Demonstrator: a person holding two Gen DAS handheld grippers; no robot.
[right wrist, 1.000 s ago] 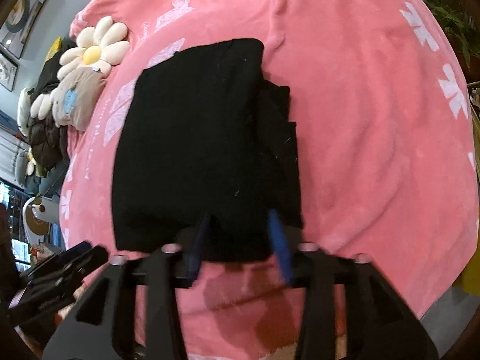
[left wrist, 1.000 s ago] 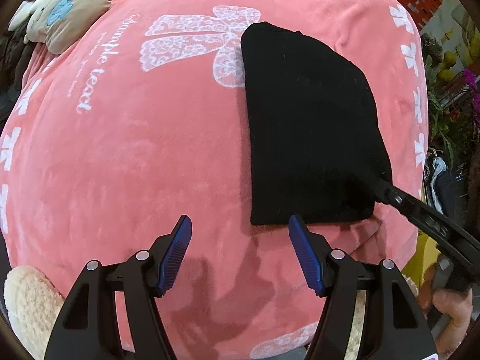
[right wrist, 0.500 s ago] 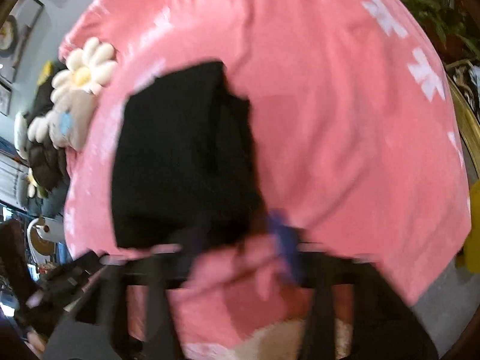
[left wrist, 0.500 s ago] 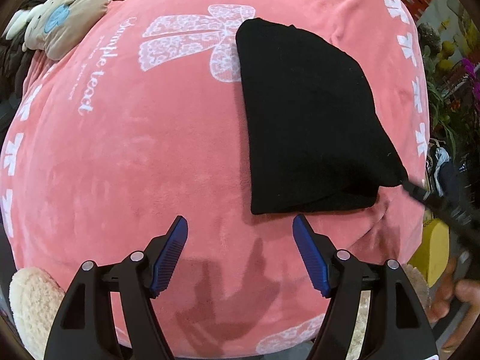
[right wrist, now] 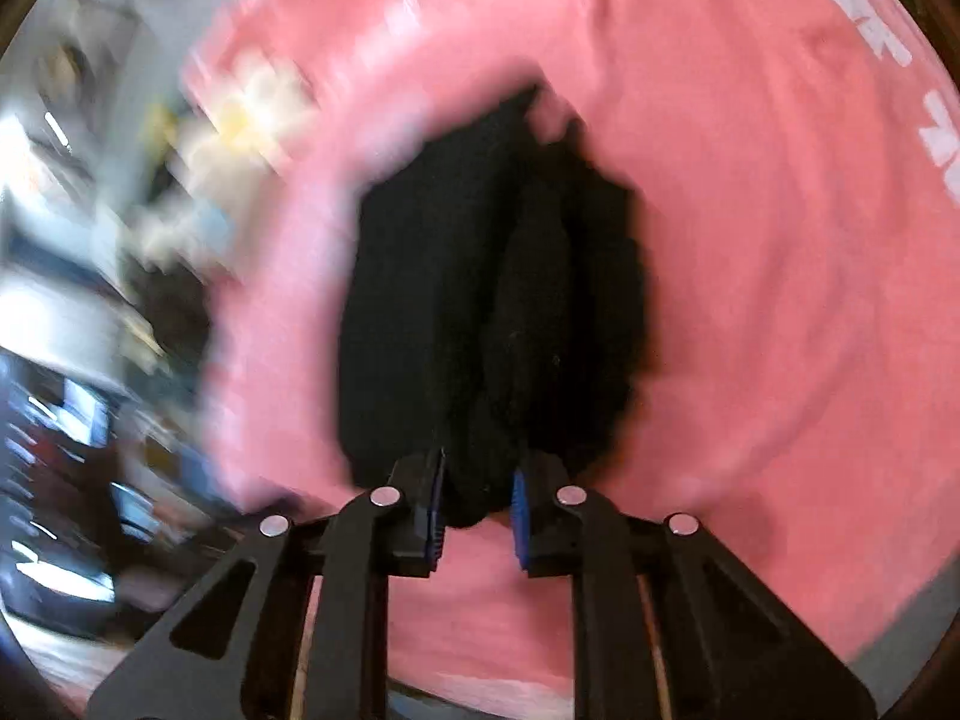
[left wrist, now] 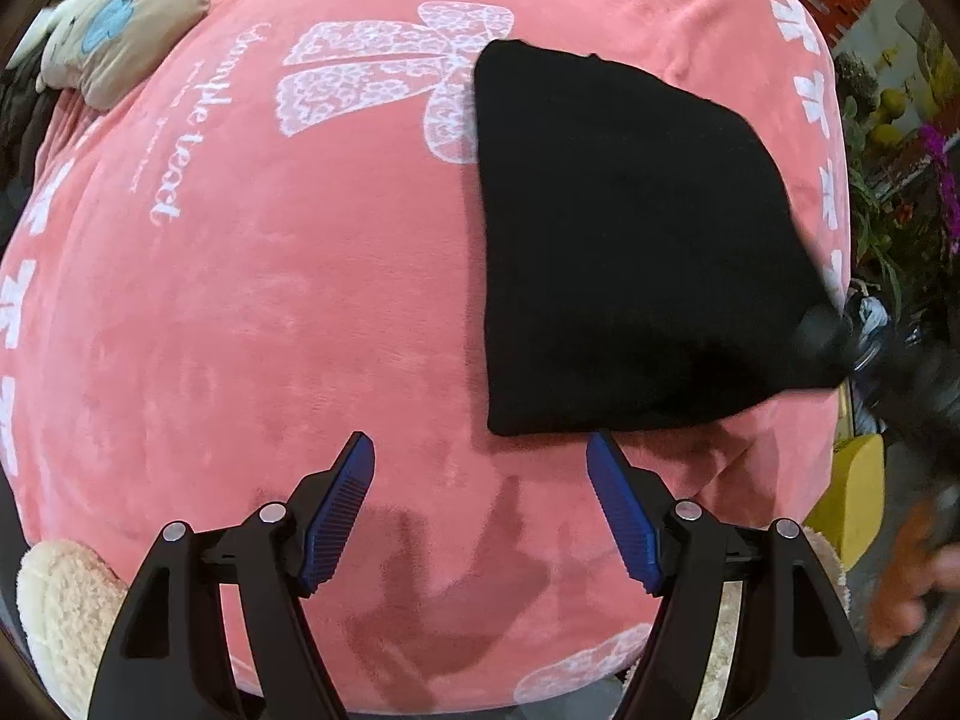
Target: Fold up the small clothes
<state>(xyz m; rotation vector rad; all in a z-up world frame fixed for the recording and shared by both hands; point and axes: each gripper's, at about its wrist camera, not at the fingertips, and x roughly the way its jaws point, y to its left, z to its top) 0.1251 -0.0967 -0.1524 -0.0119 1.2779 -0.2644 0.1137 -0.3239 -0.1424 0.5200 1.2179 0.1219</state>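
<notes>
**Right wrist view: corner of the folded black garment pinched**

Right wrist view shows the right gripper [right wrist: 477, 510] closed narrow on a bunched near edge of the black knitted garment [right wrist: 480, 300], with dark fabric squeezed between its blue pads [right wrist: 521, 510]. Heavy blur covers that frame, so the layers are hard to separate. The grip probably serves to drag or lift the bundle.

From the left wrist view, the same garment [left wrist: 630, 252] lies folded into a compact, roughly rectangular block at right of centre on the pink plush blanket with white lace bow prints [left wrist: 270, 300]. Its lower right corner is drawn to a point where the blurred right gripper [left wrist: 840, 342] meets it. The left gripper [left wrist: 480, 462] hovers spread wide, empty, just below the garment's lower edge, apparently ready to steady it.
</notes>
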